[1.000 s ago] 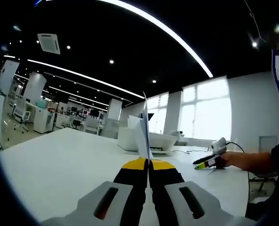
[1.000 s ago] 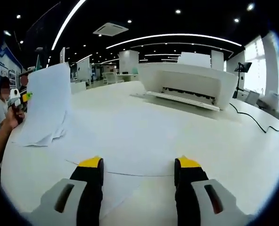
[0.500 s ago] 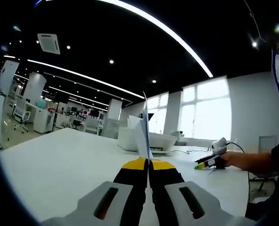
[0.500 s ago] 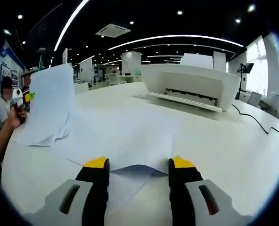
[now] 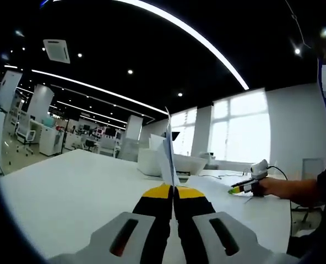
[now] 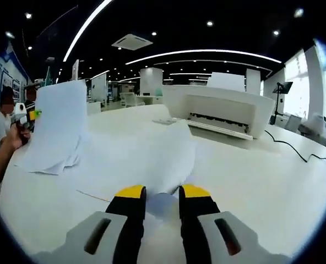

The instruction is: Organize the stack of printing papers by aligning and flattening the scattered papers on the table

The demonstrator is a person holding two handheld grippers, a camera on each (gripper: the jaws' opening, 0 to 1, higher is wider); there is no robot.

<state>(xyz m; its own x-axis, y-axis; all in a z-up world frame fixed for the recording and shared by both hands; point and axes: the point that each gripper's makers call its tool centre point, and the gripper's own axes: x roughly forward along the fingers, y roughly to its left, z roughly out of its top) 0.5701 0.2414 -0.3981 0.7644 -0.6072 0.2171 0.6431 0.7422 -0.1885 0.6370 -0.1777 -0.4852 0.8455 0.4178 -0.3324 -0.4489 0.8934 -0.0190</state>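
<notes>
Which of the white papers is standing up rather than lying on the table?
The white paper stack pinched upright by the left gripper; the other white sheet lies by the right gripper.

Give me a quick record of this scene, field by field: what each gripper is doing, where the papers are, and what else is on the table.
left gripper: shut on a bunch of papers, held upright on edge
right gripper: jaws nearly closed around the near edge of a loose sheet; firm grip cannot be told
loose sheet: lying on the table, near edge bowed up
printer: white, at the far side of the table, sheet standing in its top tray
cable: black, trailing across the table right of the printer
</notes>
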